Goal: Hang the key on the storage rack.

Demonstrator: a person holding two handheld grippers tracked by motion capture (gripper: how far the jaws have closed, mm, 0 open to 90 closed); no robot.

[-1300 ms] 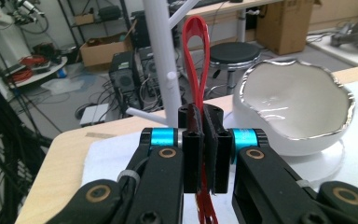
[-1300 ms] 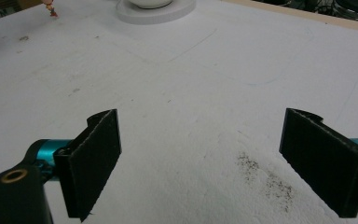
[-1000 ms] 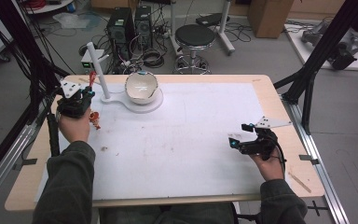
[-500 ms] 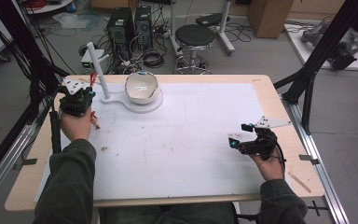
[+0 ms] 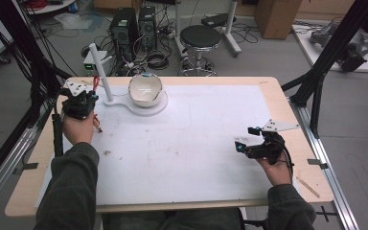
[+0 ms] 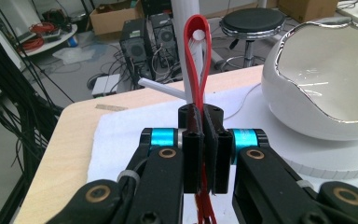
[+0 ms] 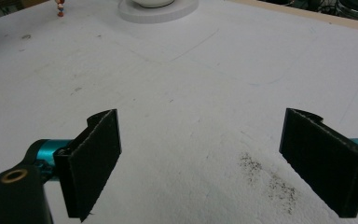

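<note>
My left gripper [image 5: 90,93] [image 6: 200,114] is shut on a red loop of strap [image 6: 196,56] at the table's far left. The loop [image 5: 95,81] stands up from the jaws right in front of a white post [image 5: 100,72] [image 6: 186,14]. A small white knob shows through the top of the loop. Red strands run down below the jaws, and a small charm [image 5: 97,125] [image 7: 59,8] hangs over the mat. At the near right, my right gripper [image 5: 245,139] [image 7: 205,135] rests open over the white mat [image 5: 187,143] with nothing between its jaws.
The post rises from a flat white base [image 5: 139,109] that also bears a white bowl with a silver rim [image 5: 145,88] [image 6: 326,79]. A thin white peg [image 6: 161,88] sticks out sideways from the post. A wooden stick [image 5: 308,187] lies at the table's right edge.
The left gripper has edged slightly toward the post with the red loop, and the charm beneath it hangs a little nearer. The right gripper has stayed in place.
</note>
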